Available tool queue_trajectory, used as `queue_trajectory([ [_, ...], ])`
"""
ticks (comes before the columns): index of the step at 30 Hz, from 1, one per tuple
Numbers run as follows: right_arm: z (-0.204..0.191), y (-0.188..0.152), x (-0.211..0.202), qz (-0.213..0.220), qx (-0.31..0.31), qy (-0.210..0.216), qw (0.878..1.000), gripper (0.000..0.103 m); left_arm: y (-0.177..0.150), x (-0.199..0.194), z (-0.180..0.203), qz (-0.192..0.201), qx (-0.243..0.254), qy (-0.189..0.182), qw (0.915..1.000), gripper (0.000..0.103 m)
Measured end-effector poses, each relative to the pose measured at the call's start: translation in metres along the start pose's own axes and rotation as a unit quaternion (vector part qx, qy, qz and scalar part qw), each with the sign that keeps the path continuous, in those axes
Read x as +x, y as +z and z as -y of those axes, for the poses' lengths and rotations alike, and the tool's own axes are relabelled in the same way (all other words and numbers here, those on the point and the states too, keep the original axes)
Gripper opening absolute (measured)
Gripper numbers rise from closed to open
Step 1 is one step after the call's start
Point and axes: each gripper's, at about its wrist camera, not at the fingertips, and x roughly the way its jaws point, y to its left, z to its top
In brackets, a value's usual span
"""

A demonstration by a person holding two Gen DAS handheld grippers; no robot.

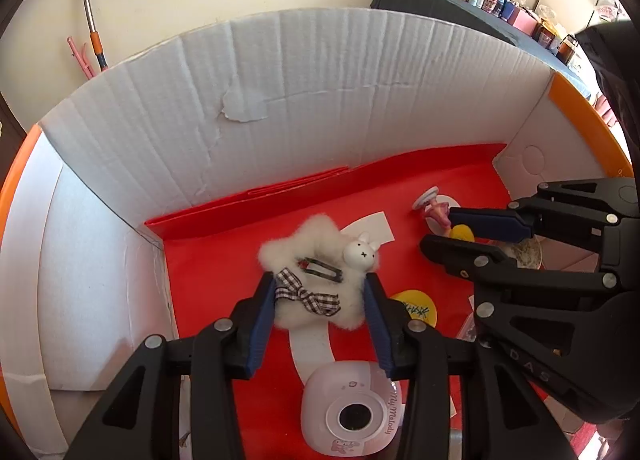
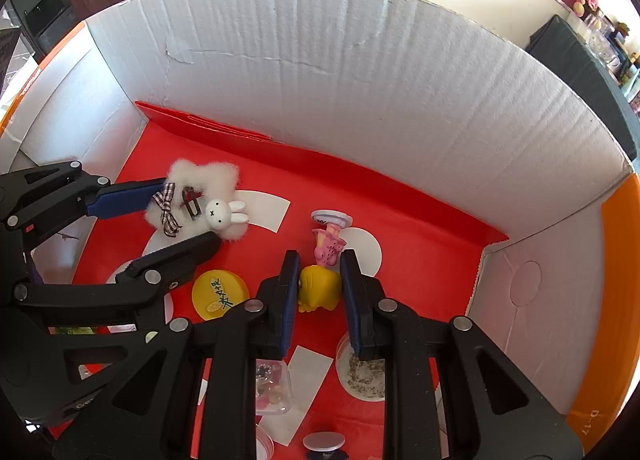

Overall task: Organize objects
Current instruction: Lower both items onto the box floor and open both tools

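A white fluffy star-shaped plush (image 1: 316, 280) with a checked bow, a hair clip and a small white rabbit head lies on the red floor of the box; it also shows in the right wrist view (image 2: 200, 195). My left gripper (image 1: 320, 292) is open with a finger on each side of the plush. A toy figure with a yellow head and pink dress (image 2: 322, 272) lies on its side, base pointing away. My right gripper (image 2: 320, 280) is open, its fingers either side of the yellow head, seen also in the left wrist view (image 1: 460, 234).
White cardboard walls (image 1: 300, 99) with orange rims enclose the red floor. A pink-white toy camera (image 1: 352, 412), a yellow round disc (image 2: 220, 294), a round dish of grit (image 2: 360, 378), a clear box of beads (image 2: 272, 384) and white paper pieces lie around.
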Motion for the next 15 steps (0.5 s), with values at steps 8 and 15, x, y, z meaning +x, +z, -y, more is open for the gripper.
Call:
queue_trajectory([
  [8,0.007,-0.003,-0.002,0.000,0.000,0.002,1.000,0.020,0.002,0.003,0.004,0.002,0.002,0.004,1.0000,0.048],
  [15,0.012,-0.003,-0.003,0.001,0.002,0.003,1.000,0.020,0.002,0.002,0.002,0.002,0.000,0.005,1.0000,0.050],
])
